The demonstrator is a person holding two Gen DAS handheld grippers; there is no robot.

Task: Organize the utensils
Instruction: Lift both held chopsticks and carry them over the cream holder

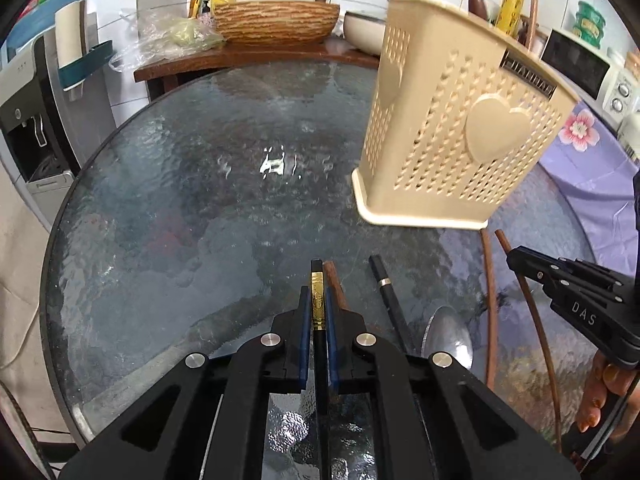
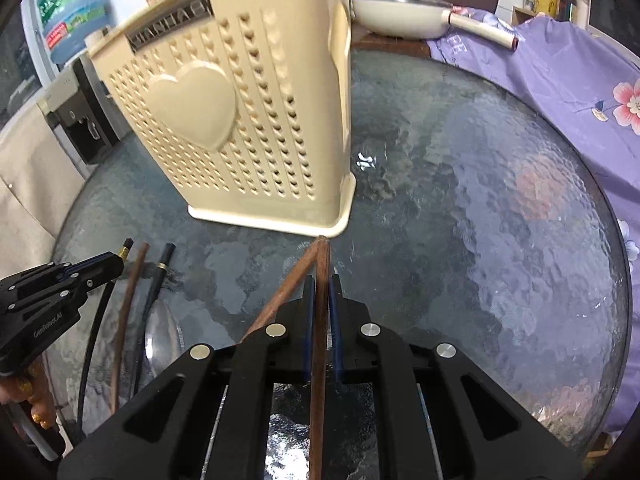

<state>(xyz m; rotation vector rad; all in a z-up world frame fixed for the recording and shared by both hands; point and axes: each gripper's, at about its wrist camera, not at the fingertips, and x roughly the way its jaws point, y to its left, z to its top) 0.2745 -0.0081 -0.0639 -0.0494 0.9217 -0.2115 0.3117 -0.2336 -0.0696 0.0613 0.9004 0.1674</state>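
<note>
A beige perforated utensil holder with a heart on its side stands on the round glass table; it also shows in the right wrist view. My left gripper is shut on a black chopstick with a gold band. My right gripper is shut on a brown wooden chopstick, its tip near the holder's base. A second brown chopstick lies crossed beside it. Another black chopstick, a brown chopstick and a metal spoon lie on the glass.
A wicker-patterned basin and a white pan stand on a wooden counter behind the table. A purple flowered cloth lies at the right. A water dispenser stands at the left.
</note>
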